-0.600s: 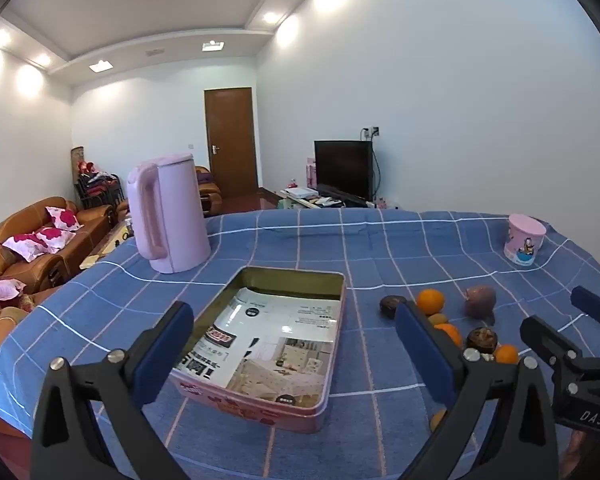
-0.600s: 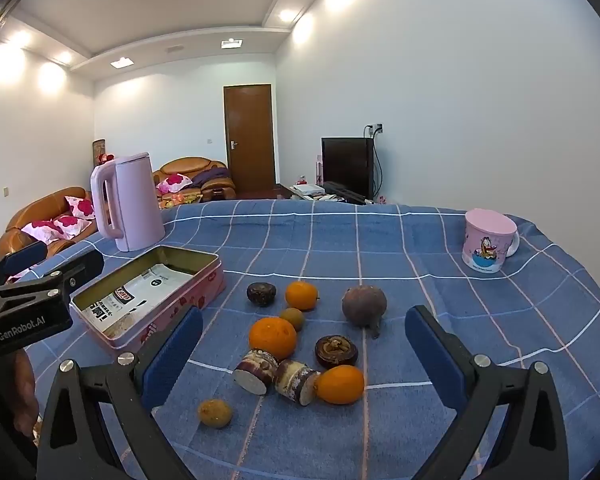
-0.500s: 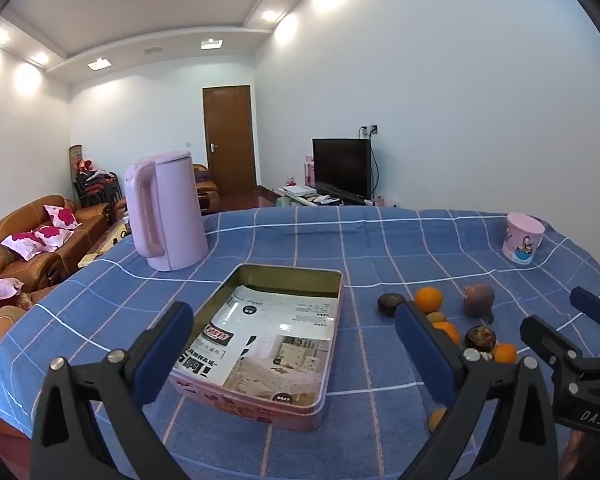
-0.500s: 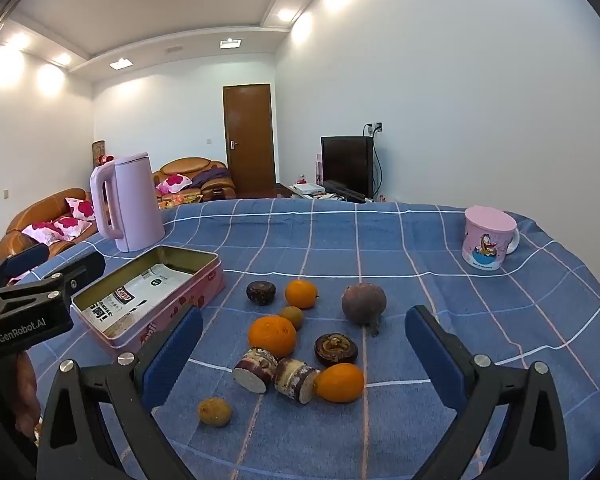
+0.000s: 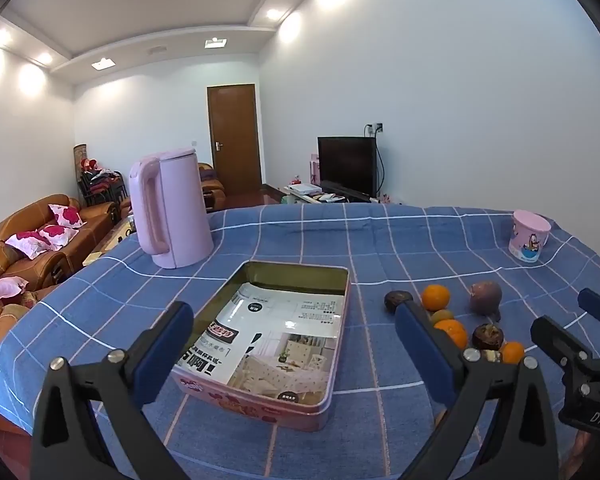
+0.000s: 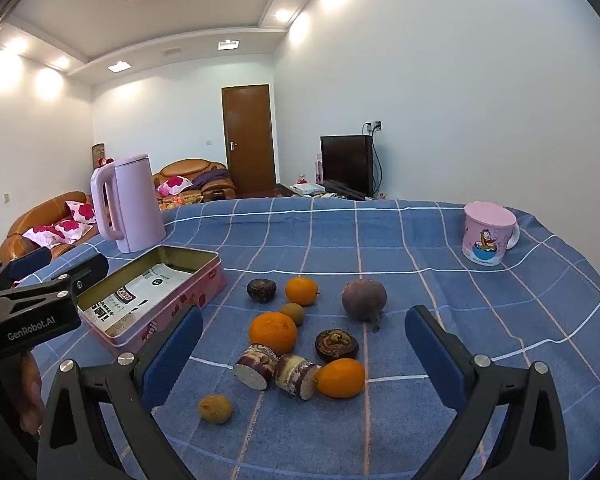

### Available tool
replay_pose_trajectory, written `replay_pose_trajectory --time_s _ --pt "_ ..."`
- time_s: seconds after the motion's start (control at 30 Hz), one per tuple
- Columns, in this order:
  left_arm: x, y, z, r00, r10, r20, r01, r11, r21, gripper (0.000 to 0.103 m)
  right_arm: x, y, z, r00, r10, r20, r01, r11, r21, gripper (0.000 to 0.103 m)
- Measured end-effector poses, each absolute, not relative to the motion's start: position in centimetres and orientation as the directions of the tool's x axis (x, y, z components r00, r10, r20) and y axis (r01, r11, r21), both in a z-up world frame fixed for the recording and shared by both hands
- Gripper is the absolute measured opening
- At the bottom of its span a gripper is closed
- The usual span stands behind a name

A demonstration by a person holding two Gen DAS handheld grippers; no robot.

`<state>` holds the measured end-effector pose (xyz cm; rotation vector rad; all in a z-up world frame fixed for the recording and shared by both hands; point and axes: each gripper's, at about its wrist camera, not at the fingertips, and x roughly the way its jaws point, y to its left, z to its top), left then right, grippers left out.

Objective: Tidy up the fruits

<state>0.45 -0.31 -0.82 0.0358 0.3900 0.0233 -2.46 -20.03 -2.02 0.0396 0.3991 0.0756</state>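
Observation:
A pink rectangular tin [image 5: 332, 364] with a printed sheet inside lies open on the blue checked tablecloth; it also shows in the right wrist view [image 6: 204, 280]. Right of it lies a cluster of fruit: an orange [image 6: 273, 332], a second orange [image 6: 301, 290], a third orange [image 6: 340, 378], a purple round fruit [image 6: 364, 300], dark mangosteens [image 6: 262, 290], cut cane pieces [image 6: 256, 366] and small brown fruits [image 6: 215, 409]. My left gripper [image 5: 292, 344] is open and empty above the tin's near end. My right gripper [image 6: 304, 344] is open and empty above the fruit.
A pink kettle [image 5: 172, 208] stands behind the tin. A pink cartoon mug [image 6: 486, 234] stands at the far right. The table's near edge lies just below both grippers. Sofas and a TV are beyond the table.
Both views have shifted only slightly; the left gripper has drawn back a little from the tin. Nothing on the table has moved.

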Motion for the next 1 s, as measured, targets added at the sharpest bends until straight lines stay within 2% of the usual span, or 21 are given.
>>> replay_pose_trajectory --time_s 1.0 --pt "0.29 -0.41 -1.2 0.927 0.03 -0.375 -0.012 0.999 0.049 0.103 -2.42 -20.6 -2.4 0.915 0.083 -0.395 -0.06 0.996 0.069 0.102"
